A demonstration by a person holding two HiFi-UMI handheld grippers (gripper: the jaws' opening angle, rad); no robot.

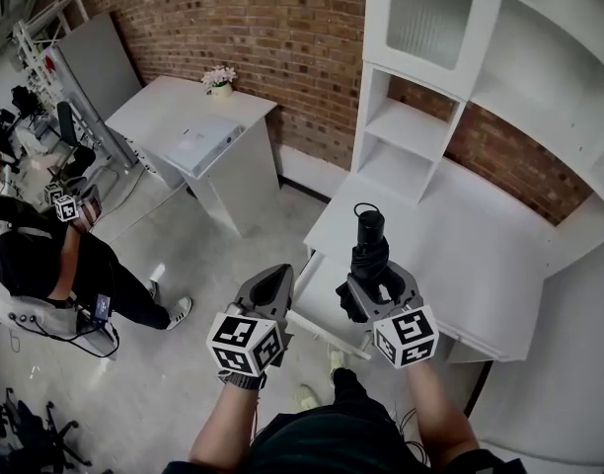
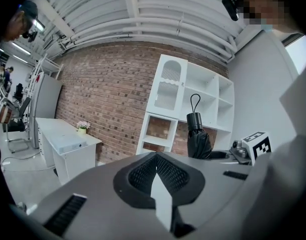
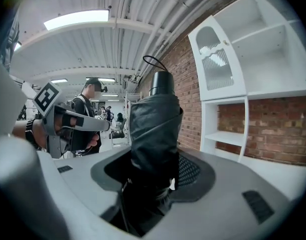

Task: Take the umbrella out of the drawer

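The umbrella is black, folded short, with a wrist loop at its top. My right gripper is shut on its lower part and holds it upright above the front edge of the white desk. In the right gripper view the umbrella fills the space between the jaws of the right gripper. My left gripper hangs beside it on the left, shut and holding nothing. In the left gripper view the left gripper has its pads together, and the umbrella stands to the right. A pulled-out drawer shows under both grippers.
A white shelf unit stands on the desk against the brick wall. A second white desk with a small flower pot stands at the left. A person with other grippers is at the far left on the grey floor.
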